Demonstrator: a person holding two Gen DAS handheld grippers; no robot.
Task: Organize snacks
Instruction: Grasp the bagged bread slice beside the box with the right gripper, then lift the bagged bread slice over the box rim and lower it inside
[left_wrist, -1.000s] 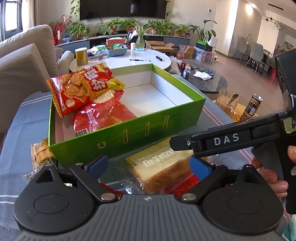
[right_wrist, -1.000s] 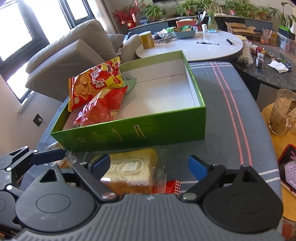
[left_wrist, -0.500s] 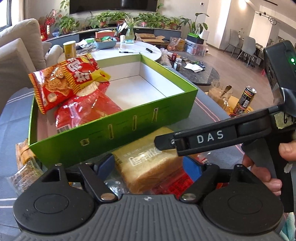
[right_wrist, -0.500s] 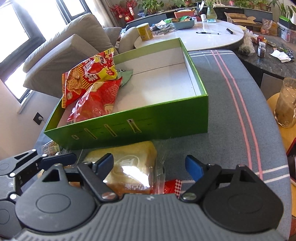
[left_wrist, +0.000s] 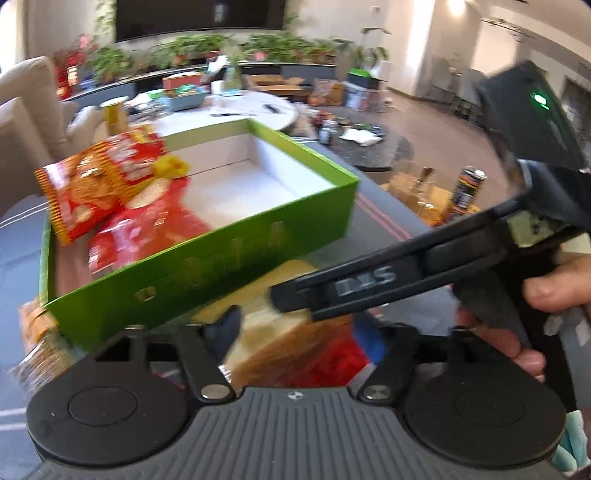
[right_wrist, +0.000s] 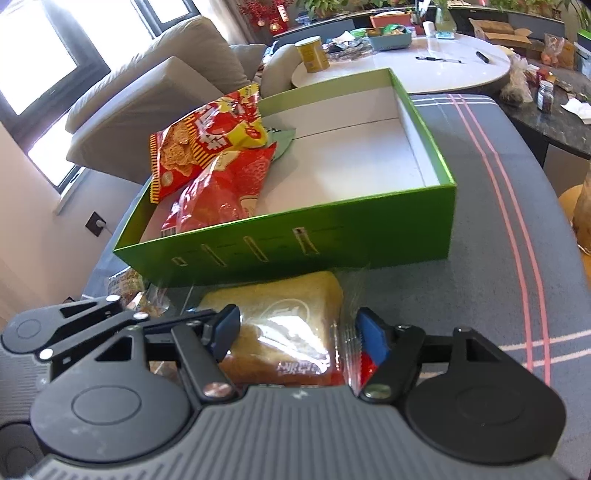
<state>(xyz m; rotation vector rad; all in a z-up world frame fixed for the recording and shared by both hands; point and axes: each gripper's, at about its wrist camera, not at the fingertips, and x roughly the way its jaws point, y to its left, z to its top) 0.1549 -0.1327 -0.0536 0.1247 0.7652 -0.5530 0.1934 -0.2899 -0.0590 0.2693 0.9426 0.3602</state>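
- Both claws flank the bread pack: right claw pinches it; left claw looks spread.
- Green box at twelve o'clock blocks the path.
- Two red snack bags lie inside, at ten o'clock.

Your left wrist view is motion-blurred: the green box slots smear. The right gripper hides part of the bread loaf.

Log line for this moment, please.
right gripper: closing around bread pack | left gripper: same pack | green box: two red bags
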